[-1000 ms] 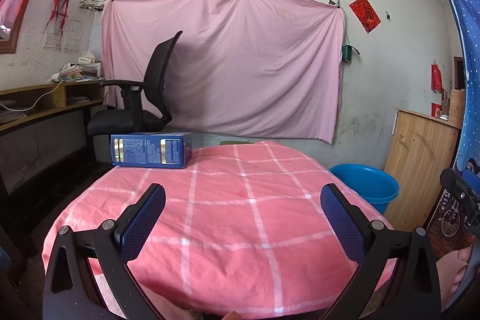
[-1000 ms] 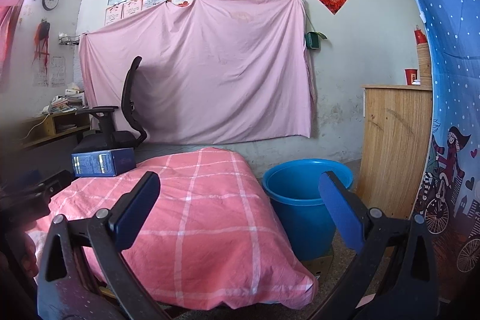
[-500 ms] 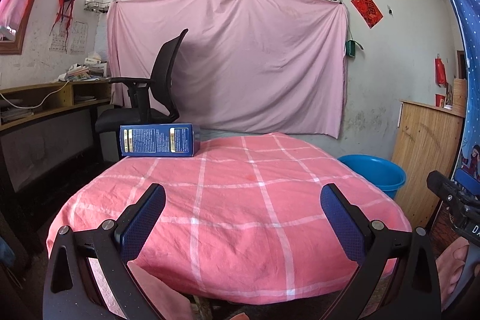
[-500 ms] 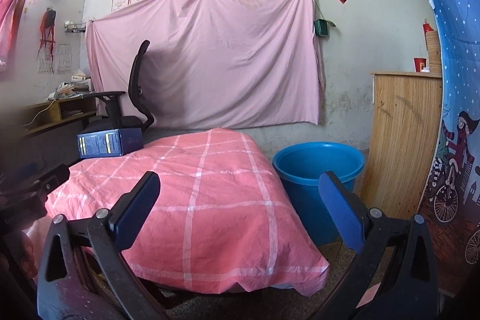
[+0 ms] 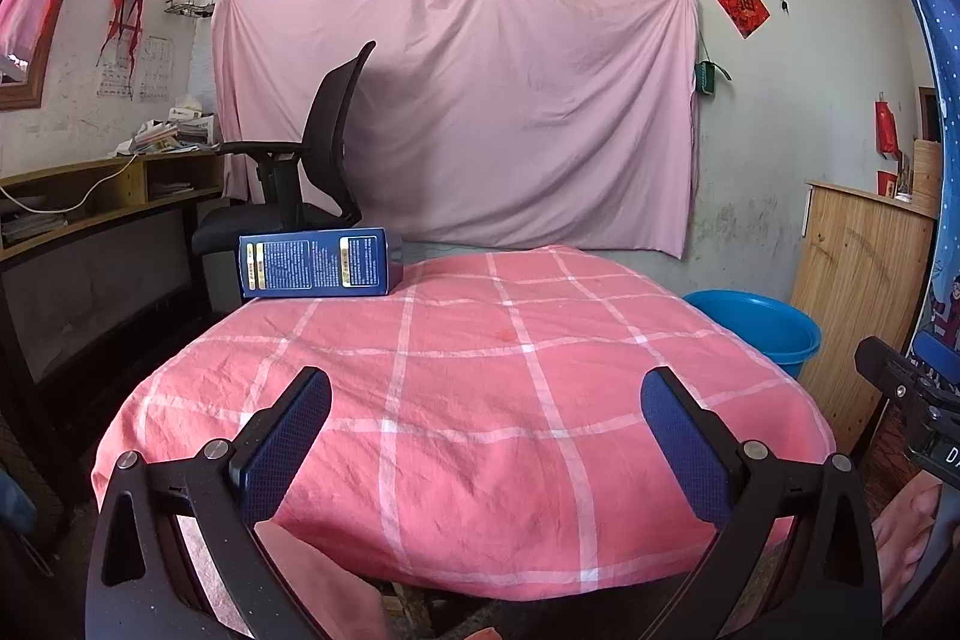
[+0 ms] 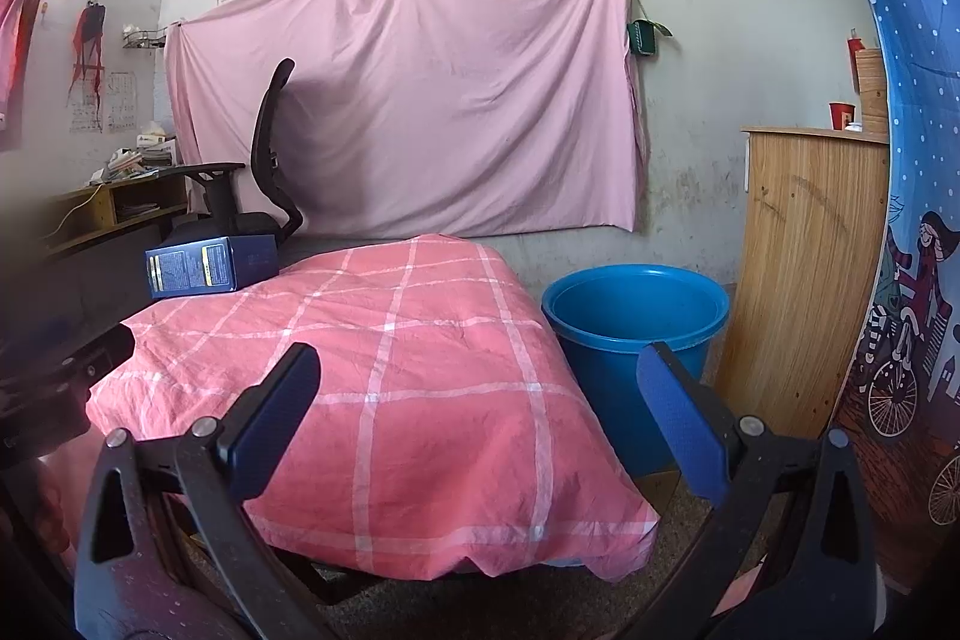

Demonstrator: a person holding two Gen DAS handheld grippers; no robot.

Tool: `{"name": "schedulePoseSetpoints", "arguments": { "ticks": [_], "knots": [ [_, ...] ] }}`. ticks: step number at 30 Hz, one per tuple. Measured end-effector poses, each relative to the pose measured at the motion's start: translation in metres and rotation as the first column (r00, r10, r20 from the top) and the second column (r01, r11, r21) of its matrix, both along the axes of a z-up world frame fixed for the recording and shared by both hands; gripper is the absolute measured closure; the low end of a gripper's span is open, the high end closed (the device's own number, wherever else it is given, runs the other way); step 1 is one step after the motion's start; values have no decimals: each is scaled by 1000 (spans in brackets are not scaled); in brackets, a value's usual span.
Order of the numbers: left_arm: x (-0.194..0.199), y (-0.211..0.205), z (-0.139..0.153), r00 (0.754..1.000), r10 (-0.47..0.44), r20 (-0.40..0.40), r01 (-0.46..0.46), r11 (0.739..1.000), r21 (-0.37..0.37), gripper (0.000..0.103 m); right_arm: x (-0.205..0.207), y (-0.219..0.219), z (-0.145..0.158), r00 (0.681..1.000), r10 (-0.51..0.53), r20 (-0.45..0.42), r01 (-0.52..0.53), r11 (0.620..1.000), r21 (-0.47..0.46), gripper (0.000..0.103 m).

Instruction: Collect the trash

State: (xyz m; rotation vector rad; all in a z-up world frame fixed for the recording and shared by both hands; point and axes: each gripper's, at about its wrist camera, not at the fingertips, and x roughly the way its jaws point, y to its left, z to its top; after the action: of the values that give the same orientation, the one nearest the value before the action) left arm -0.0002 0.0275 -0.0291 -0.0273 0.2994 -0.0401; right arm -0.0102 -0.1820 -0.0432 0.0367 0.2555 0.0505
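A dark blue carton (image 5: 315, 263) lies on its side at the far left corner of the table with the pink checked cloth (image 5: 480, 388); the right wrist view shows the carton (image 6: 210, 265) too. A blue plastic bucket (image 6: 630, 334) stands on the floor to the right of the table, and its rim (image 5: 762, 325) peeks past the table edge. My left gripper (image 5: 486, 436) hovers open before the table's near edge, nothing between its fingers. My right gripper (image 6: 477, 418) is open too, further right, between table and bucket.
A black office chair (image 5: 300, 196) stands behind the carton, beside a wooden desk (image 5: 90, 208) on the left. A wooden cabinet (image 6: 804, 280) stands right of the bucket. A pink sheet (image 5: 480, 112) hangs on the back wall. A person's bare foot (image 5: 906, 532) shows at lower right.
Both grippers have drawn back from the table and sunk lower, so the table's near edge and underside now show. Both stay open.
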Motion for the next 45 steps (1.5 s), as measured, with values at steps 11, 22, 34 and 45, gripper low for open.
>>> {"name": "schedulePoseSetpoints", "arguments": {
  "ticks": [11,22,34,45],
  "knots": [
    [2,4,-2,1000,13,0,-13,1000,-2,2,-1,2,-1,1000,3,1,-3,1000,-4,0],
    [3,4,-2,1000,18,1,-18,1000,-5,2,0,2,-1,1000,3,1,-3,1000,-4,0],
    [3,0,-3,1000,26,1,-26,1000,-4,2,0,3,0,1000,3,4,-3,1000,-3,0],
    [3,0,-3,1000,26,2,-26,1000,-3,2,-1,2,0,1000,5,5,-5,1000,-2,0]
  ]
}}
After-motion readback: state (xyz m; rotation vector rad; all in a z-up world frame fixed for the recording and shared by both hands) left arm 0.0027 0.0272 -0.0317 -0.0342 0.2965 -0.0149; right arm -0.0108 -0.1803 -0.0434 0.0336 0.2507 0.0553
